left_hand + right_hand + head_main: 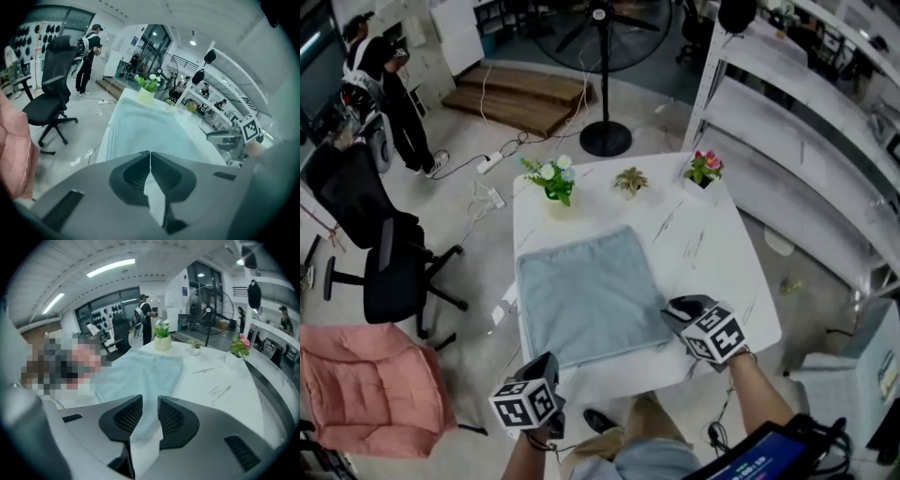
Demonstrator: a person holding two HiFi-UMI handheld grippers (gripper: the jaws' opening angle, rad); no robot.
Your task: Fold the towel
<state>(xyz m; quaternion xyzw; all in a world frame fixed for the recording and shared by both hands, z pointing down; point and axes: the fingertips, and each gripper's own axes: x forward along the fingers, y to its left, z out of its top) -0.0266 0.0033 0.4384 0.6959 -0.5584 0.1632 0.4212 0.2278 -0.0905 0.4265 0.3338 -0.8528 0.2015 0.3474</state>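
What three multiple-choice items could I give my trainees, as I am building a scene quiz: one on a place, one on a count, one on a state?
1. Where does the towel lie?
A on the table
B on the floor
C on a chair

2. How many potted plants stand on the table?
A one
B three
C five

3. How do the jaws of the left gripper stand?
A together
B wide apart
C around a pot

Key:
1 A, the towel lies spread on the white tabletop.
2 B, three line the far edge.
3 A, the left gripper view shows them meeting.
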